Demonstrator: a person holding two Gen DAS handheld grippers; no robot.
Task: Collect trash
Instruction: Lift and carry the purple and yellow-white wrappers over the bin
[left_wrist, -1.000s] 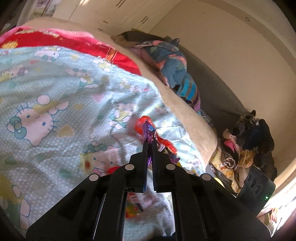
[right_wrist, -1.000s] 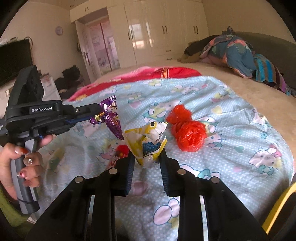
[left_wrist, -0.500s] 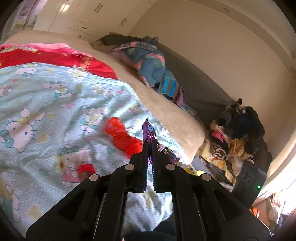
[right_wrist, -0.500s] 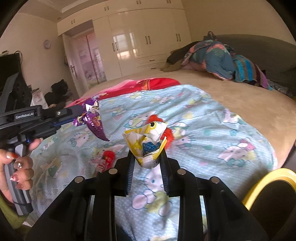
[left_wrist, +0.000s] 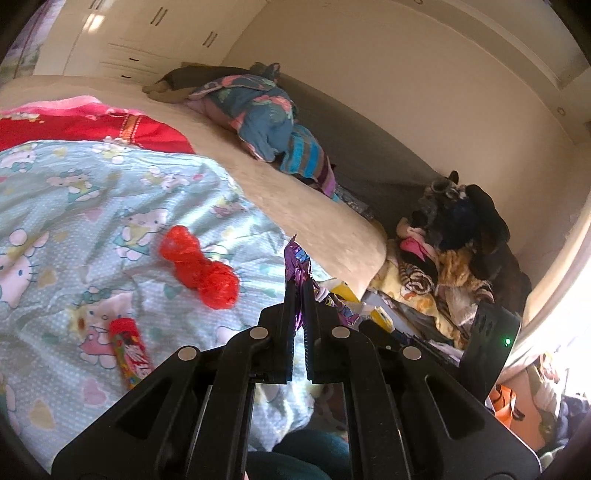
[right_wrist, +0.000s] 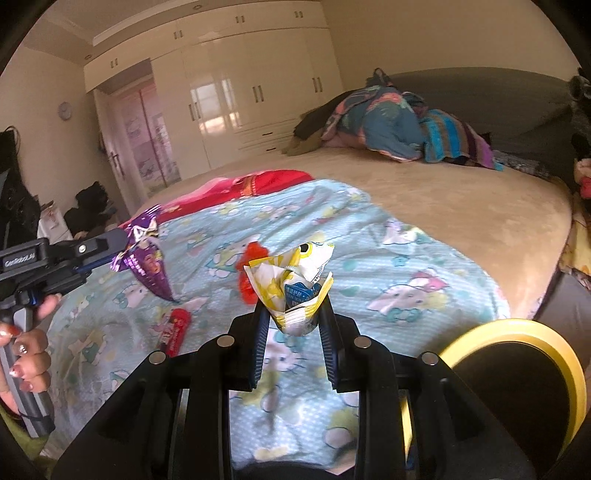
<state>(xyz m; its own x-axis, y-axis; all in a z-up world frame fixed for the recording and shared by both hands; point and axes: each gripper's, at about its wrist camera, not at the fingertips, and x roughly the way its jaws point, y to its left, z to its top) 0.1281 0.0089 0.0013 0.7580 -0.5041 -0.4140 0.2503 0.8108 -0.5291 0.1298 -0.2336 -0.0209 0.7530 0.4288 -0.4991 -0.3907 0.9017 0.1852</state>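
1. The light-blue cartoon-print quilt (right_wrist: 369, 258) lies mostly bare to the right of the red crumpled bag (left_wrist: 199, 266), giving open room there.
2. A red snack tube (left_wrist: 129, 350) lies near the bag, narrowing the passage between them.
3. The yellow-rimmed bin (right_wrist: 517, 369) stands below the bed's near corner, its mouth unobstructed.
4. A clothes pile (left_wrist: 454, 251) crowds the headboard side.

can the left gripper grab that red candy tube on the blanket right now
Probably not yet: the left gripper is shut on a purple wrapper, so its jaws are occupied. The red tube itself lies uncovered on the blanket.
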